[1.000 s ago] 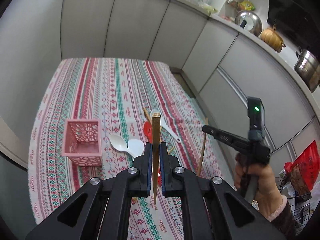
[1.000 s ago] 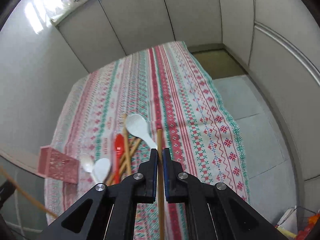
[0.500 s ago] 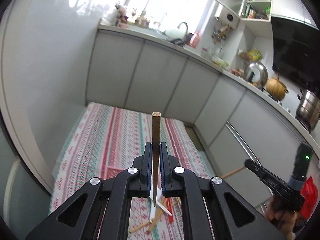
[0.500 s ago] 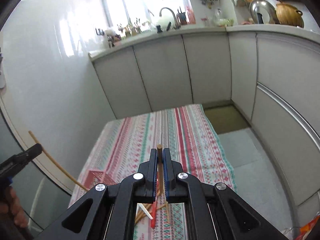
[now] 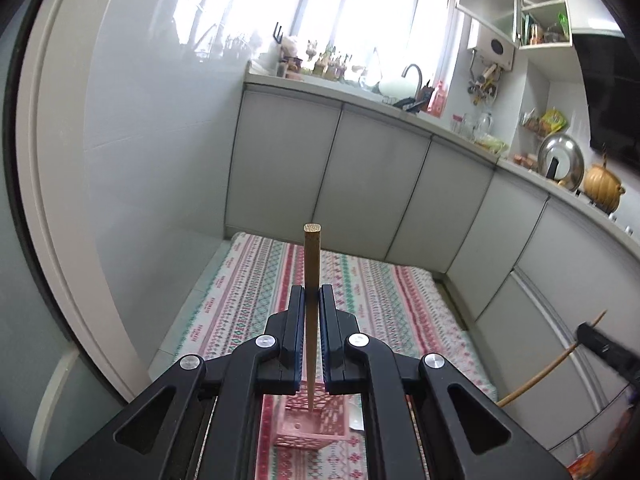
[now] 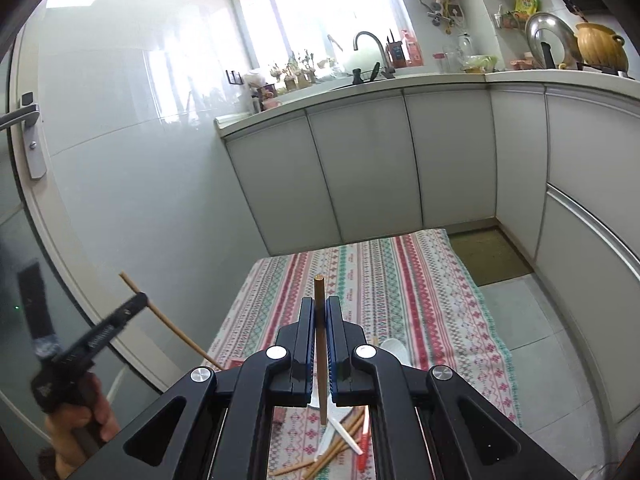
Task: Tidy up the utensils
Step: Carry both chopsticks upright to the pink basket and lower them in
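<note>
Tilted upward since the frame a second back: both wrist views swung from the striped red, green and white patterned tablecloth [image 5: 384, 292] toward the grey kitchen cabinets [image 5: 372, 184] and bright window [image 6: 316, 4]. Left gripper [image 5: 311, 292] clamped on a long brown wooden chopstick [image 5: 311, 264], held upright, tip poised directly above the pink perforated plastic basket [image 5: 308, 420]; whether inside it, not discernible. Right gripper [image 6: 319, 304] likewise clamped on a second brown wooden chopstick [image 6: 319, 292], upright, lower end above the remaining pile. Noted in that pile, on the cloth: loose wooden chopsticks [image 6: 340, 446], a white plastic spoon [image 6: 396, 350], a red plastic utensil [image 6: 363, 442]. Basket seen well to the left of the pile.
</note>
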### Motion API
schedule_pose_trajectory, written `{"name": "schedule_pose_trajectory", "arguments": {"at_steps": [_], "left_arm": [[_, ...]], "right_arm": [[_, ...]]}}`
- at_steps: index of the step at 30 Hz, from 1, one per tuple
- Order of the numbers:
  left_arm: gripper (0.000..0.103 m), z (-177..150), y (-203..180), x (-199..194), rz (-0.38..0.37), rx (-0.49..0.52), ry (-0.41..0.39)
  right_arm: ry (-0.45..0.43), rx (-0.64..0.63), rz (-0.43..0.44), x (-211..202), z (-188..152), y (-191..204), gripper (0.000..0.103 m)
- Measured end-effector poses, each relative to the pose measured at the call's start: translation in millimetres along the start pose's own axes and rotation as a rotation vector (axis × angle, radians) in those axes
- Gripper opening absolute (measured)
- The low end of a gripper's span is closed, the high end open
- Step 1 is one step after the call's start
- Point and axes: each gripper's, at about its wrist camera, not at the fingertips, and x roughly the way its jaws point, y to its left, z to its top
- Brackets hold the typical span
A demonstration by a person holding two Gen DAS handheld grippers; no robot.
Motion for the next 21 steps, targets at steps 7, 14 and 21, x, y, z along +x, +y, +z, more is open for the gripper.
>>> {"name": "schedule_pose_trajectory", "arguments": {"at_steps": [7,14,21], "left_arm": [[0.007,-23.8,3.3,46.4,0.031,0.068,0.093],[0.007,-31.9,17.3,74.3,0.007,0.022,0.165],[0.008,-34.1,30.1,74.0,-0.027,-0.01,0.177]], "right_arm": [[-0.025,-0.005,0.042,-3.5,4.9,20.8,0.005],[-0.042,-0.018,0.107,-0.6,12.8,45.3,0.005],[-0.019,-0.059,0.128,31.2,5.4,76.4,0.005]]}}
